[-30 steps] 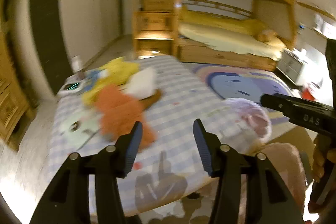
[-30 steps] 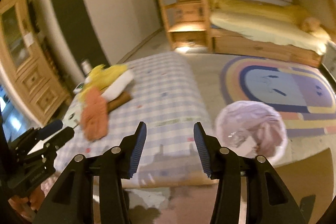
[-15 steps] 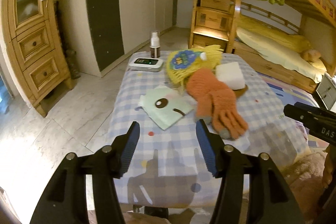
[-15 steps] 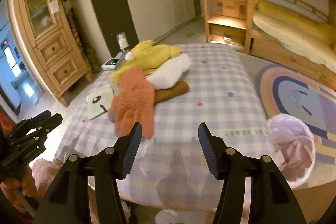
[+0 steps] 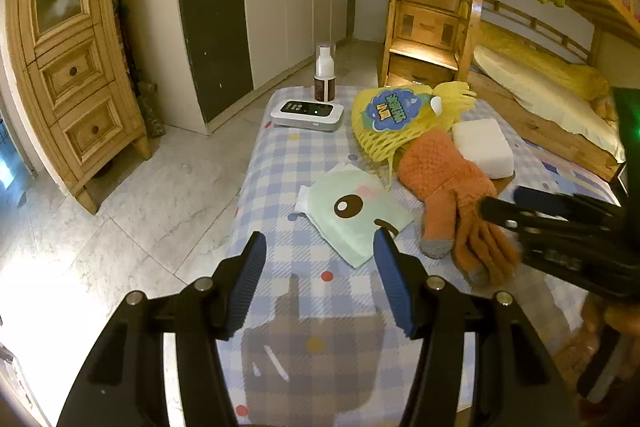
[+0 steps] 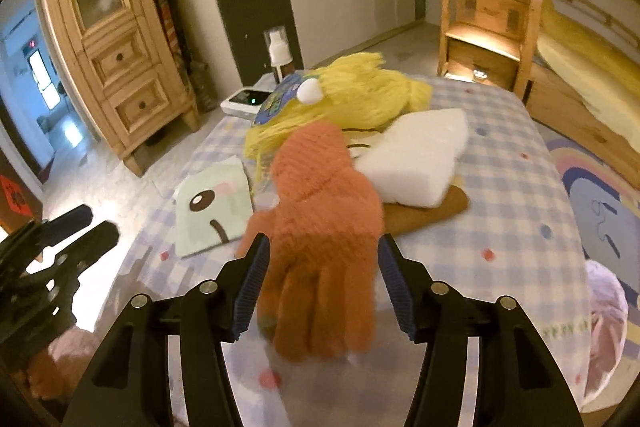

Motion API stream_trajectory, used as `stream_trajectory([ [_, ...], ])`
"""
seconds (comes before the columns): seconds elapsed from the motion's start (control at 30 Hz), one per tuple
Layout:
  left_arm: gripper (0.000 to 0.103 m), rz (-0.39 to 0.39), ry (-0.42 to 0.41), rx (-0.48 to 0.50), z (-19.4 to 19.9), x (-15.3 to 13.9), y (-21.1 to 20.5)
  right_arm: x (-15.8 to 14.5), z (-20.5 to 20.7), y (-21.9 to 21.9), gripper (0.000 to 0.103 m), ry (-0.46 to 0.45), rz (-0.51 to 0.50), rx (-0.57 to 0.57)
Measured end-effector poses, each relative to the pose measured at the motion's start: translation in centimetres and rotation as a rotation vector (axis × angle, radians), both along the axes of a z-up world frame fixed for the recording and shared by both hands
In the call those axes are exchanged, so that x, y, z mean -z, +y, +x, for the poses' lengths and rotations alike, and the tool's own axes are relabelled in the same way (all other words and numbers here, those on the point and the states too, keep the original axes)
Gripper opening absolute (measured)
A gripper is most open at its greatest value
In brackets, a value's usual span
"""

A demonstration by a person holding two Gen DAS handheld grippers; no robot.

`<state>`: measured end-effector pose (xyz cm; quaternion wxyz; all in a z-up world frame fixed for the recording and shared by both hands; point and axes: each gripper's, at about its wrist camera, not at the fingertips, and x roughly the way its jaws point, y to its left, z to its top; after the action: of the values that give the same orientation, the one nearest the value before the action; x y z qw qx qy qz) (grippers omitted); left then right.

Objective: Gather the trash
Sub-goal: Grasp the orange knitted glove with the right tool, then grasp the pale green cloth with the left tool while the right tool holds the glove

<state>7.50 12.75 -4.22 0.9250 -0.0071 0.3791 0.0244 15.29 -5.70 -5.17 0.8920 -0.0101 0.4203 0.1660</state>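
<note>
- Table (image 5: 280,163), checked cloth: holds all items; both views look down on it.
- Left gripper (image 5: 320,283): jaws apart, nothing btwn them; hangs over bare cloth just short of the green wrapper. Opened slightly just now.
- Right gripper (image 6: 320,287): jaws apart, have just been opening; orange glove fingers lie btwn the pads in view, pads not pressing. Whether it's above or at glove level: can't tell.
- Green wrapper (image 5: 356,215): flat pale-green packet w/ cartoon eye, near table's left edge, beside glove. Likely trash. Prob. thin, light, floppy; may be slick. Best hold: pinch a free corner or edge, the nearest corner points at left gripper.
- Yellow foam net (image 5: 388,131): mesh fruit sleeve w/ blue label, behind glove, part under it. Likely trash. Very light, springy, squashes; grab anywhere on bulk, may snag glove.
- White foam block (image 5: 484,147): right of net, resting on brown flat piece (image 6: 424,215). Looks light, semi-stiff, crumbly; grip across short sides, gently.
- Orange glove (image 6: 320,227): knit, soft, limp; prob. not trash, may need shifting off the net. Grip at cuff or palm.
- White device (image 5: 308,115), spray bottle (image 5: 324,75): far end of table, not trash by look.
- Lined bin (image 6: 604,311): floor, right of table, pale bag; drop point, likely.
</note>
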Motion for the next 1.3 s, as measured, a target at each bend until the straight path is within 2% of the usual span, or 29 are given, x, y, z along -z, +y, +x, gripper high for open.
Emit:
stream_trajectory([
  [0.1,0.054,-0.005,0.008,-0.005,0.2,0.2,0.4,0.9,1.0,0.8,0.062,0.013,-0.035,-0.001],
  [0.17,0.054,-0.008,0.013,-0.013,0.3,0.3,0.8,1.7,1.5,1.0,0.059,0.038,-0.046,0.002],
  [0.2,0.054,-0.012,0.015,-0.015,0.3,0.3,1.0,1.9,1.5,1.1,0.049,0.036,-0.056,0.006],
  [0.23,0.054,-0.015,0.017,-0.018,0.3,0.3,1.0,2.0,1.4,1.2,0.033,0.031,-0.068,0.002],
  [0.3,0.054,-0.018,0.019,-0.021,0.2,0.4,1.3,2.0,1.3,1.2,0.017,0.042,-0.062,-0.012],
  [0.4,0.054,-0.026,0.029,-0.025,0.1,0.5,1.2,0.8,0.5,0.8,0.016,0.002,-0.045,-0.012],
  [0.53,0.055,-0.023,0.042,-0.013,0.2,0.7,0.6,-2.4,-0.9,-0.8,0.016,-0.063,0.008,-0.002],
  [0.7,0.063,-0.001,0.073,0.015,1.5,1.6,-0.9,-6.4,-3.2,-3.8,0.016,-0.146,0.039,0.033],
  [0.8,0.073,0.006,0.092,0.033,2.6,2.4,-1.7,-7.6,-4.1,-5.3,0.016,-0.165,0.027,0.057],
  [0.83,0.073,0.006,0.101,0.036,3.1,2.7,-1.9,-7.8,-4.6,-6.1,0.016,-0.169,0.024,0.070],
  [0.9,0.073,-0.004,0.130,0.037,4.2,3.4,-2.2,-7.9,-5.4,-7.3,0.016,-0.172,0.015,0.091],
  [1.1,0.072,-0.023,0.149,0.034,7.0,4.2,-2.5,-7.1,-6.8,-10.0,0.016,-0.154,0.005,0.140],
  [1.3,0.058,0.024,0.167,0.047,7.9,5.2,-3.3,-6.3,-7.3,-11.7,0.016,-0.130,0.017,0.167],
])
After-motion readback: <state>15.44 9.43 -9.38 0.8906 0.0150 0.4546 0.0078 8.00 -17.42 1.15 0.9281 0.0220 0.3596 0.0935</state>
